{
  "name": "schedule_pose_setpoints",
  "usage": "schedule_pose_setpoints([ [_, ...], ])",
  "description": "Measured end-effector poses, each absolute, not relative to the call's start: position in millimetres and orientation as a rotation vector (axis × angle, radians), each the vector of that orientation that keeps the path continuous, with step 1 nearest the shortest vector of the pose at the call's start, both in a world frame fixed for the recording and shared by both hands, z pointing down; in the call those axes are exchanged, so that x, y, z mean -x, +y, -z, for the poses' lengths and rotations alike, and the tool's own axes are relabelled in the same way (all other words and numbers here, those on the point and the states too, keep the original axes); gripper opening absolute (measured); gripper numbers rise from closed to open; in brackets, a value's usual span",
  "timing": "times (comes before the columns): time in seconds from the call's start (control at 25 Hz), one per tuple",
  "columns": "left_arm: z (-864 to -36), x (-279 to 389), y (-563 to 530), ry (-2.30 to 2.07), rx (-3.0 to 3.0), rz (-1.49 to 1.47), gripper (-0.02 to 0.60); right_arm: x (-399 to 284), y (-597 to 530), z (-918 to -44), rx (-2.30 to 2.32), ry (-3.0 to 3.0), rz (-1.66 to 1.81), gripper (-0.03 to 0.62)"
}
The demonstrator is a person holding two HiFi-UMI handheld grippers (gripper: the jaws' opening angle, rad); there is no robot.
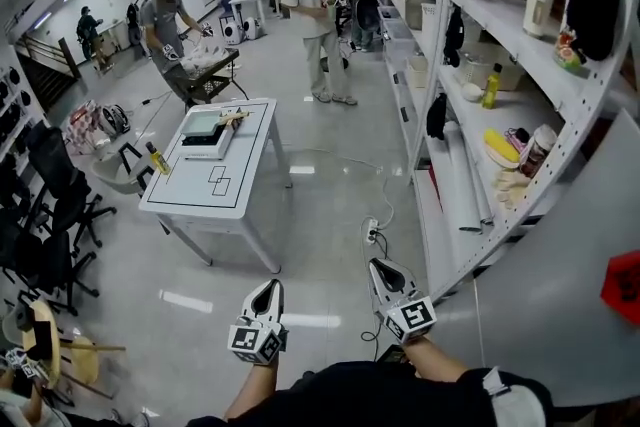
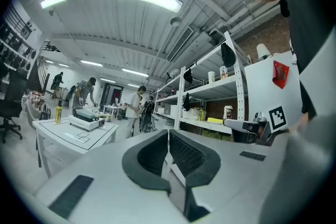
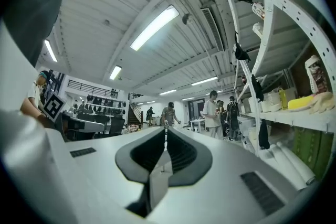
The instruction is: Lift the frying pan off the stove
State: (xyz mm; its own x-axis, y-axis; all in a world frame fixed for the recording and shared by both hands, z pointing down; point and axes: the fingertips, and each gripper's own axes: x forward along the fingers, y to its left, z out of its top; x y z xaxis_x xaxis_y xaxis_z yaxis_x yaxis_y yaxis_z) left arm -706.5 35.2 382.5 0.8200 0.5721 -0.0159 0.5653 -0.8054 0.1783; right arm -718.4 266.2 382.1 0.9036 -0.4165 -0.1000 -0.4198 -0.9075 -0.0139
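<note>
A white table [image 1: 205, 200] stands a few steps ahead on the grey floor. At its far end sits a small white stove [image 1: 207, 133] with a pale object [image 1: 233, 117] at its far corner; I cannot make out a frying pan there. The stove [image 2: 86, 119] shows small in the left gripper view too. My left gripper [image 1: 268, 288] and right gripper [image 1: 384, 267] hang in the air low in the head view, well short of the table. Both are shut with nothing between the jaws, as the left gripper view [image 2: 168, 131] and right gripper view [image 3: 165, 130] confirm.
A yellow bottle [image 1: 157, 158] stands at the table's left edge. Tall white shelving [image 1: 470, 115] full of goods runs along the right. Black chairs [image 1: 40, 215] line the left. A power strip and cable [image 1: 372, 233] lie on the floor. Several people [image 1: 318, 15] stand at the back.
</note>
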Motion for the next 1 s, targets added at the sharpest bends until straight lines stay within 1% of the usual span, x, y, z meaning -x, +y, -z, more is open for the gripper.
schedule_pose_setpoints([
  [0.4,-390.1,712.5,62.7,0.831,-2.849,-0.068,0.017,733.2,315.9,-404.9,3.018,0.651,-0.071,0.023],
  [0.64,-390.2,704.5,67.2,0.796,-2.851,-0.134,0.017,722.5,326.9,-418.4,2.999,0.612,-0.047,0.023],
  [1.0,-426.8,645.9,60.2,0.818,-2.830,-0.132,0.017,669.8,309.8,-441.2,3.024,0.665,0.047,0.023],
])
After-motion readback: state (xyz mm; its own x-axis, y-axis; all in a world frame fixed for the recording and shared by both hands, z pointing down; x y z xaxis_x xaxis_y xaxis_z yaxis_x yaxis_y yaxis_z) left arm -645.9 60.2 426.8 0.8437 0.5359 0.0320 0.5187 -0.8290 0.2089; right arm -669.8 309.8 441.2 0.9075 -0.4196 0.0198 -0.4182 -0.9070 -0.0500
